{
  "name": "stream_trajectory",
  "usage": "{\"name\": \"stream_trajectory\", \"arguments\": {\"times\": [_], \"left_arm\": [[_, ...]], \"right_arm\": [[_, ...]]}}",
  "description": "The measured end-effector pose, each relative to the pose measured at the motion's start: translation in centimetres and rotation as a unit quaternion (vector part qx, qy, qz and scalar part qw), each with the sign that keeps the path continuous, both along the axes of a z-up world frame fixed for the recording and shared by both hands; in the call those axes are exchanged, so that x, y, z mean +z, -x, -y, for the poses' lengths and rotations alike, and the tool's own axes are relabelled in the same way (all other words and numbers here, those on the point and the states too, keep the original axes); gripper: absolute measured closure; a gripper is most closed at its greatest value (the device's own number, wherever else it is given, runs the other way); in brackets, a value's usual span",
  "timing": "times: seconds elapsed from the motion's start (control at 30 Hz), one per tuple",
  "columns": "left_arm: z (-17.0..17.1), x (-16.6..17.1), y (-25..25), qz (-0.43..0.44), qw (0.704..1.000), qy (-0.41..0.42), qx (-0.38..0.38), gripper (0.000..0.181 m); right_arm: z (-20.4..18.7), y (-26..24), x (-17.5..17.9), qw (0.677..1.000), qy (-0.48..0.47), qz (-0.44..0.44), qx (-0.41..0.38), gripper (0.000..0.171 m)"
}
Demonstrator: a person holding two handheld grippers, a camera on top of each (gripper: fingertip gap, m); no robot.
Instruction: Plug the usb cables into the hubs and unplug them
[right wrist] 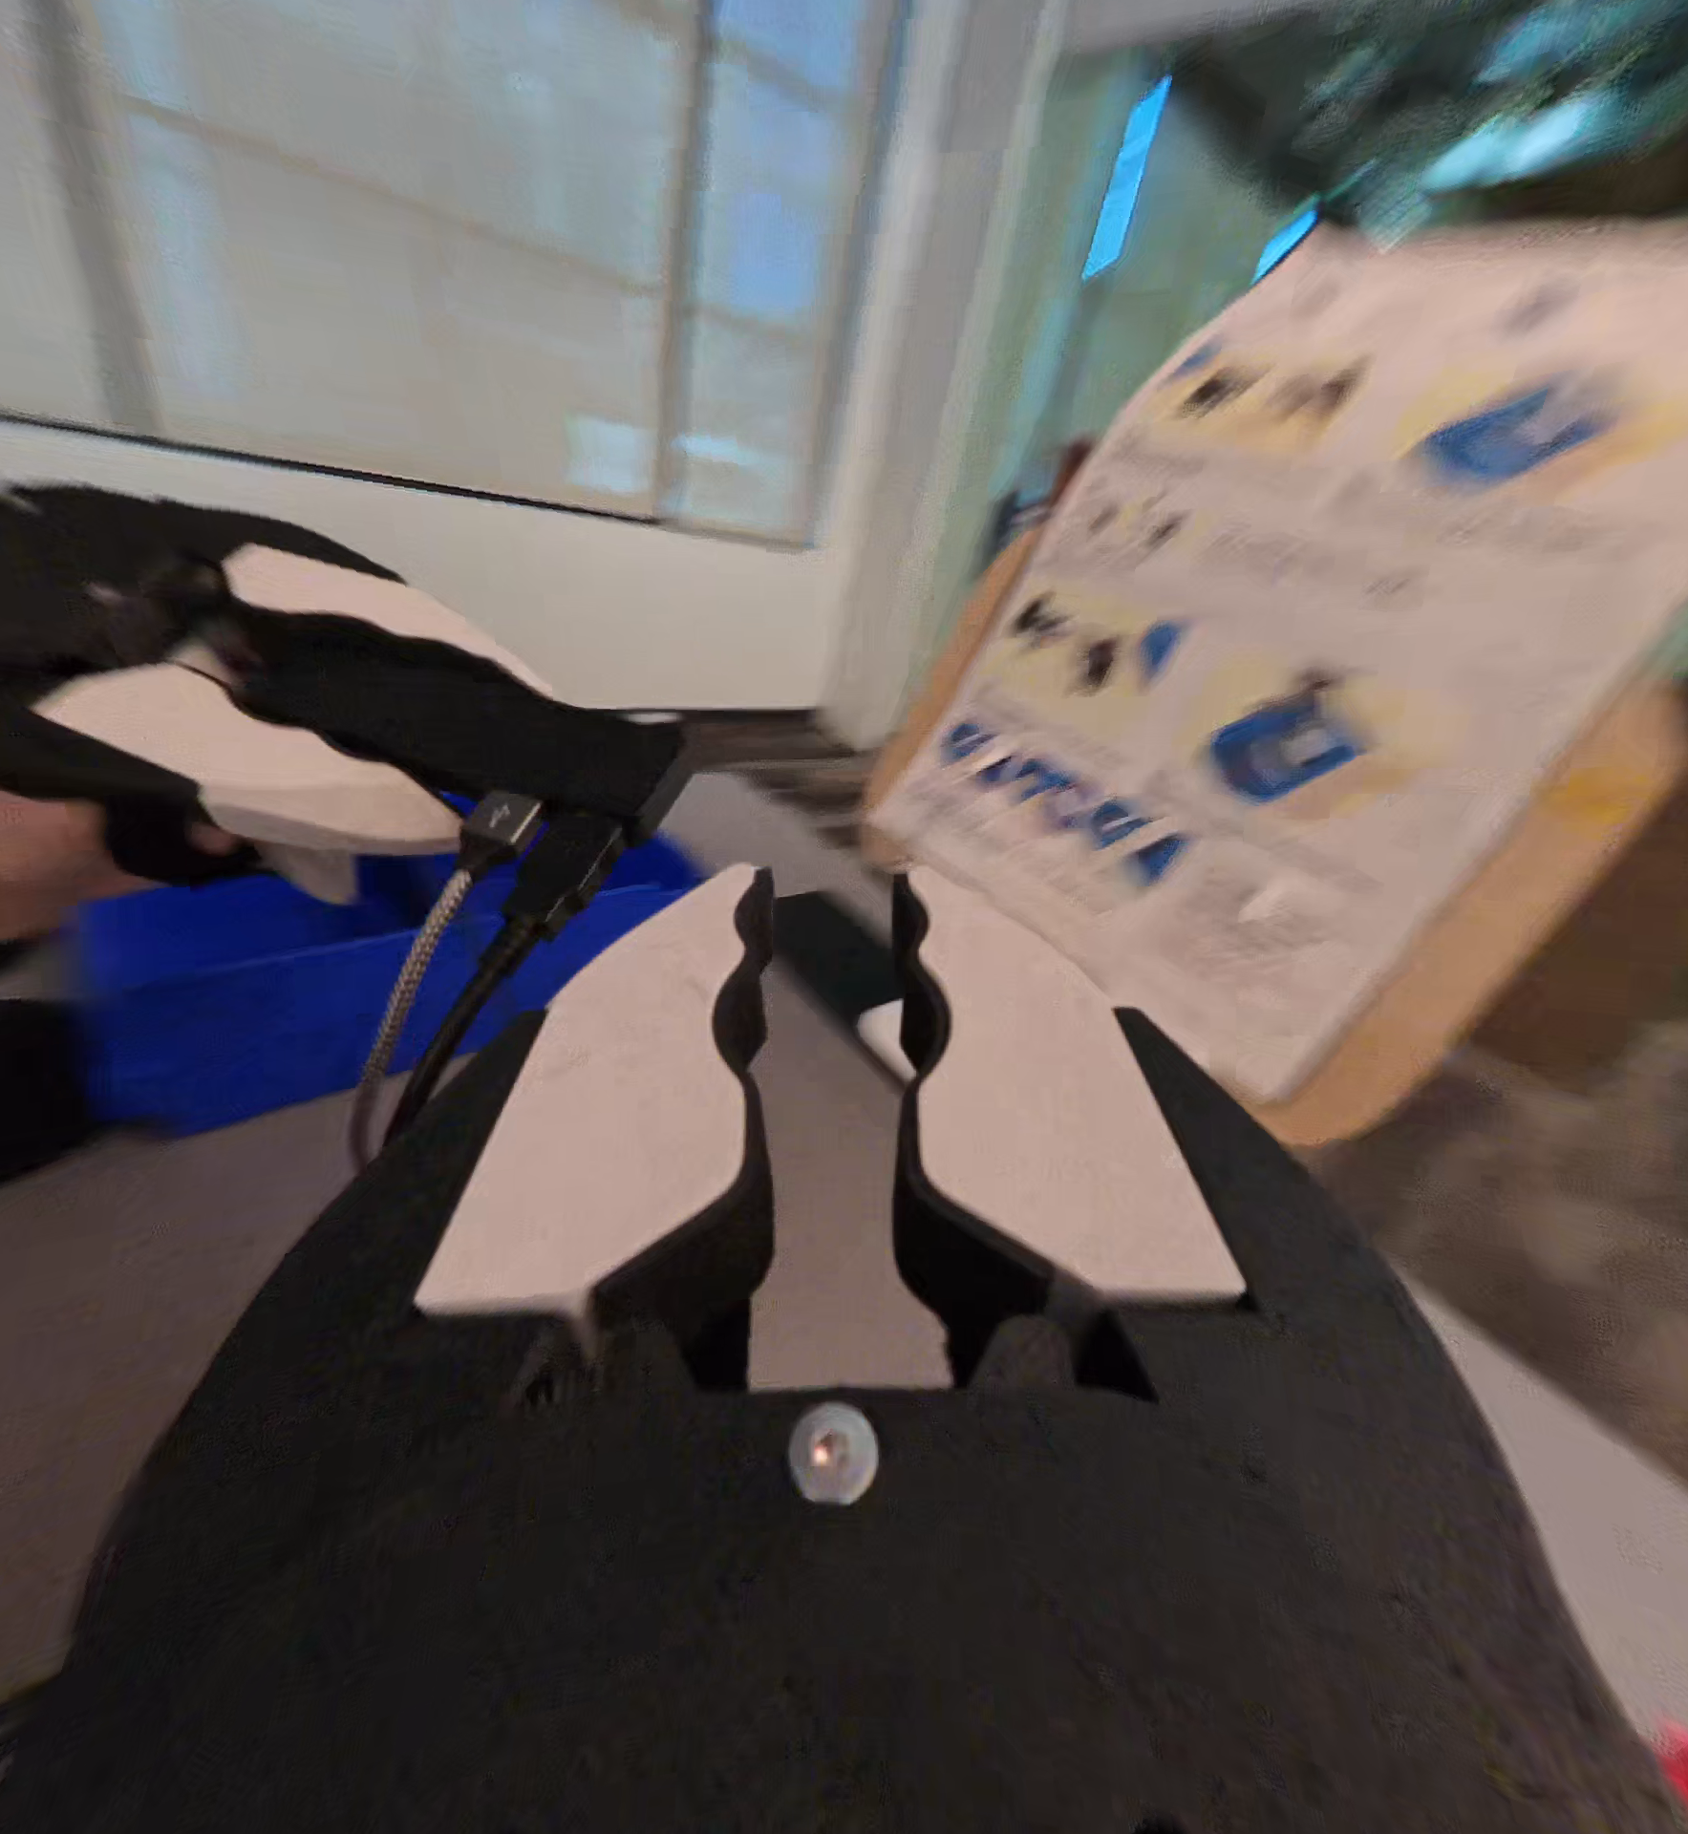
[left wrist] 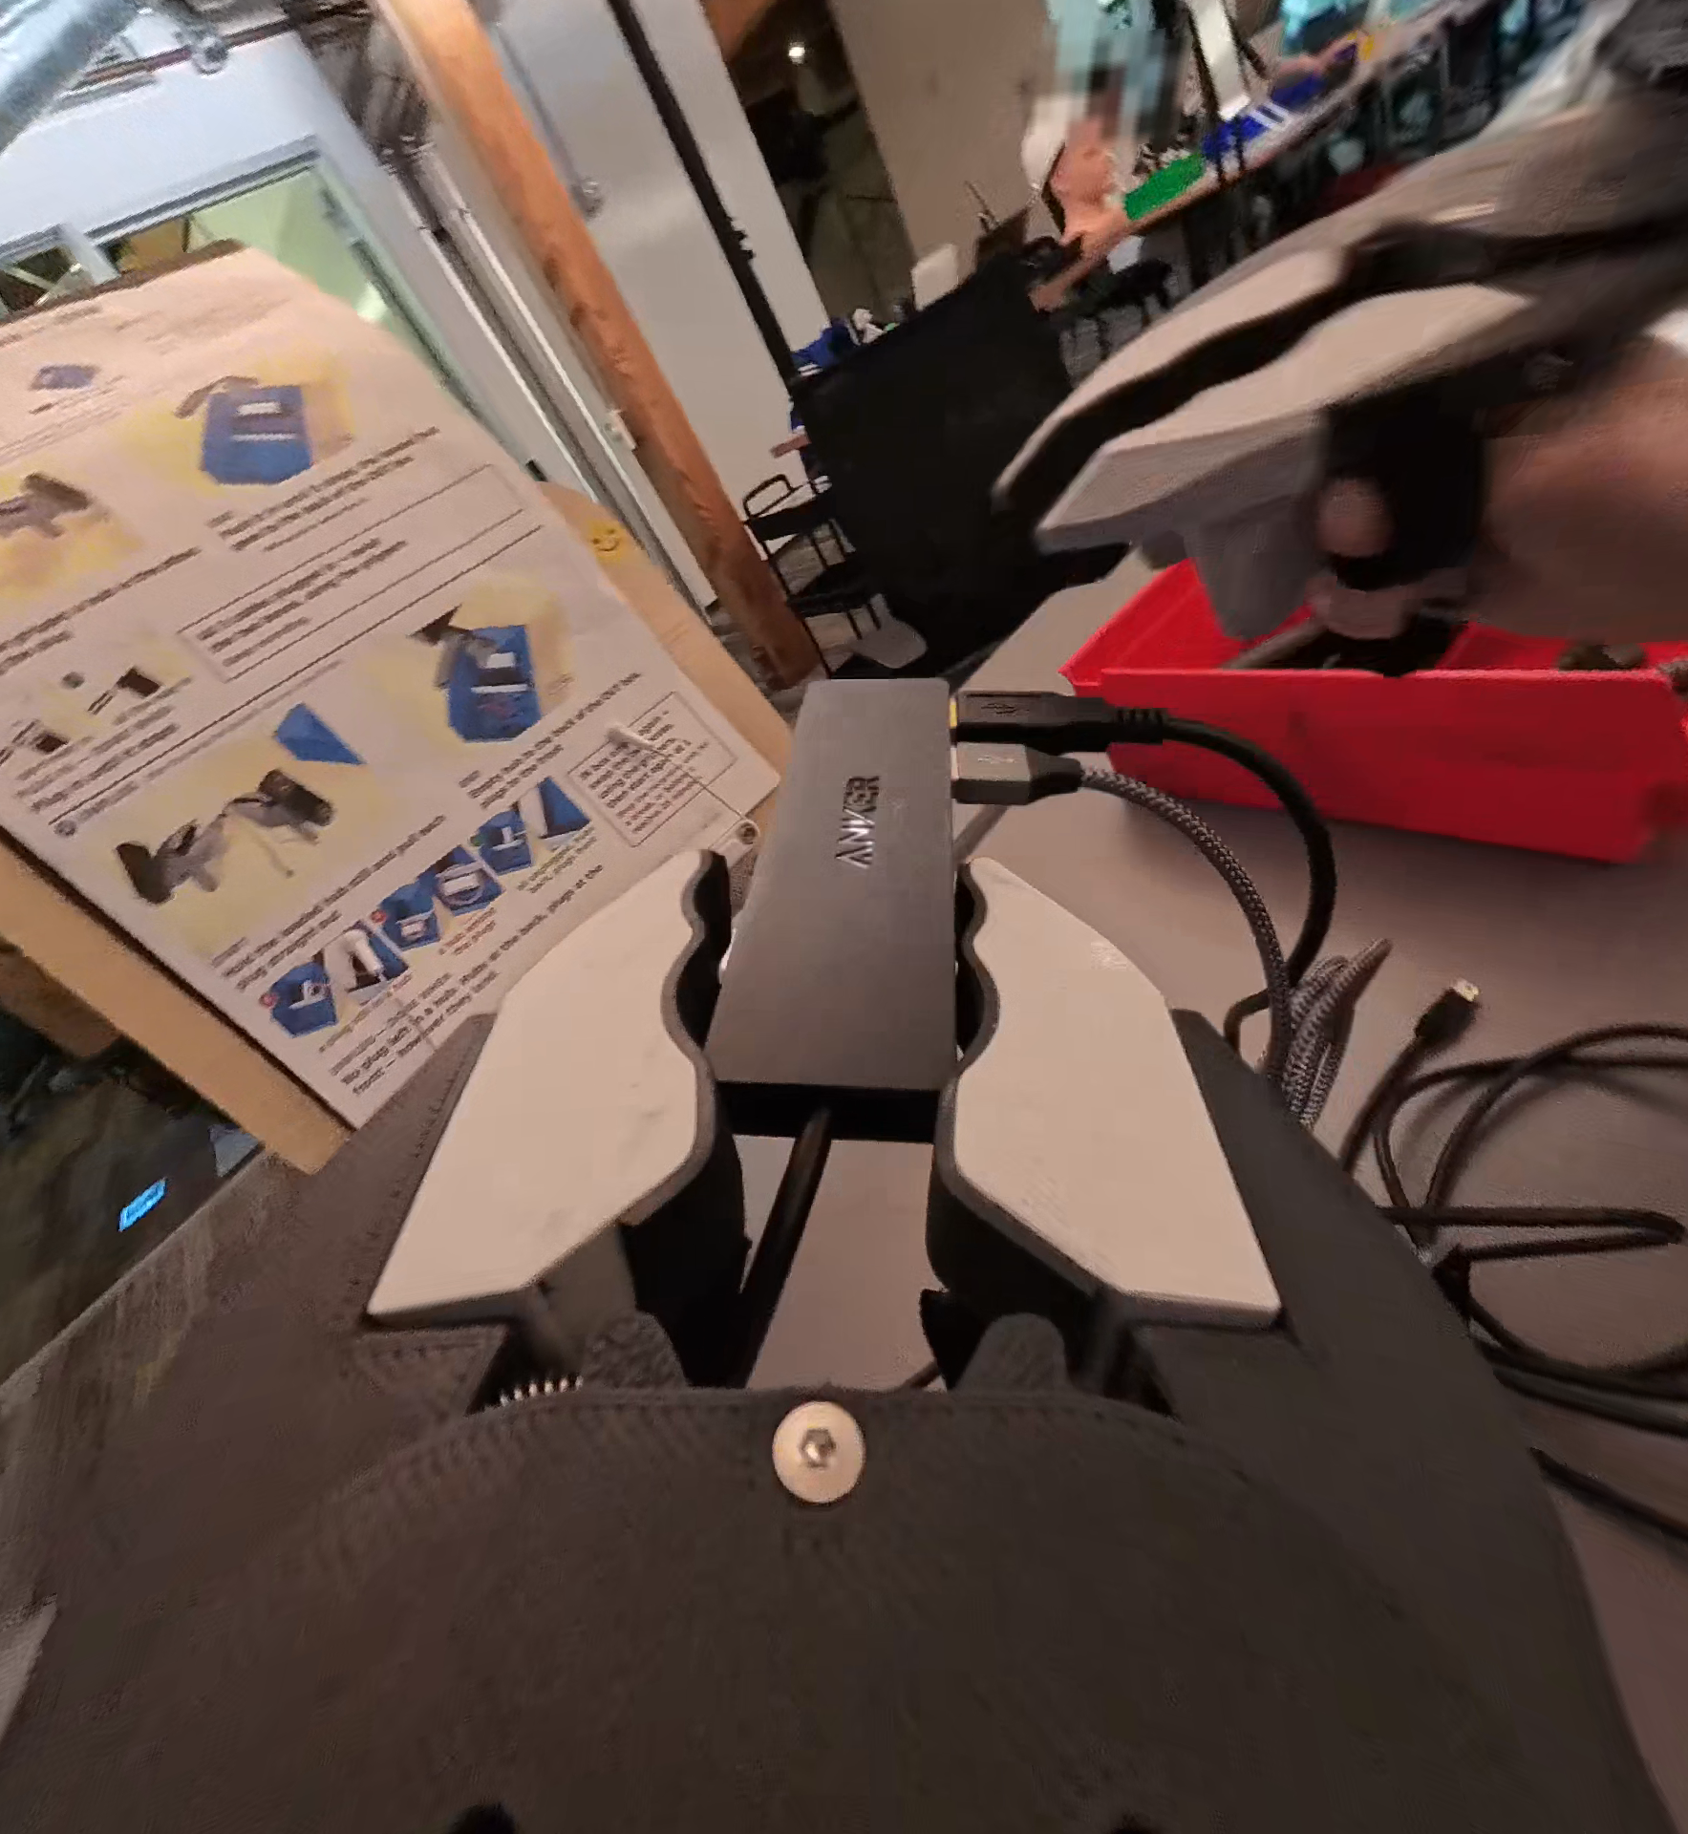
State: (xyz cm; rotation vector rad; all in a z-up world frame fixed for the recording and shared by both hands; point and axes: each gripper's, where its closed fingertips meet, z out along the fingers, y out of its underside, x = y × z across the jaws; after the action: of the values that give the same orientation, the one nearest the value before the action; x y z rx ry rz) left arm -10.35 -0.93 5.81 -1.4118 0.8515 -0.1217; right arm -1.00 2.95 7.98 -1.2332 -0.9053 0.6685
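Observation:
My left gripper (left wrist: 838,893) is shut on a black USB hub (left wrist: 849,873) and holds it above the grey table. Two plugs sit in the hub's right side: a black USB plug (left wrist: 1028,717) with a smooth black cable, and a grey USB plug (left wrist: 1008,776) with a braided cable (left wrist: 1237,893). My right gripper (right wrist: 832,893) is open and empty. In the left wrist view it hovers at the upper right (left wrist: 1098,466), above the red bin. In the right wrist view the hub (right wrist: 562,754) with both plugs shows at left in the left gripper.
A red bin (left wrist: 1415,734) stands behind the hub on the grey table (left wrist: 1564,953). Loose black cables (left wrist: 1534,1221) lie at the right. A blue bin (right wrist: 254,992) sits under the hub. An instruction sheet on a wooden board (left wrist: 304,715) leans at the left. The left gripper's tips are roughly 11 centimetres from the right gripper's.

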Motion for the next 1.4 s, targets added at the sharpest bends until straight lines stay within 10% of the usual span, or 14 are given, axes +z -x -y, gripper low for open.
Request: {"name": "stream_trajectory", "arguments": {"times": [0.17,0.4,0.53,1.4], "left_arm": [[-0.5,0.5,0.6,0.057,0.998,0.024,0.003,0.138],[-0.5,0.9,0.7,0.074,0.997,0.018,0.006,0.138],[-0.2,1.3,0.4,0.088,0.996,0.010,0.012,0.139],[-1.0,1.4,1.3,0.067,0.992,-0.039,0.097,0.140]], "right_arm": [[5.2,1.5,0.6,0.982,-0.144,0.022,-0.117,0.144],[8.5,3.3,2.8,0.988,-0.120,-0.055,-0.084,0.150],[6.6,5.8,-0.6,0.998,-0.008,-0.027,-0.062,0.148],[3.7,6.7,-1.5,0.989,-0.055,0.007,-0.140,0.157]]}}
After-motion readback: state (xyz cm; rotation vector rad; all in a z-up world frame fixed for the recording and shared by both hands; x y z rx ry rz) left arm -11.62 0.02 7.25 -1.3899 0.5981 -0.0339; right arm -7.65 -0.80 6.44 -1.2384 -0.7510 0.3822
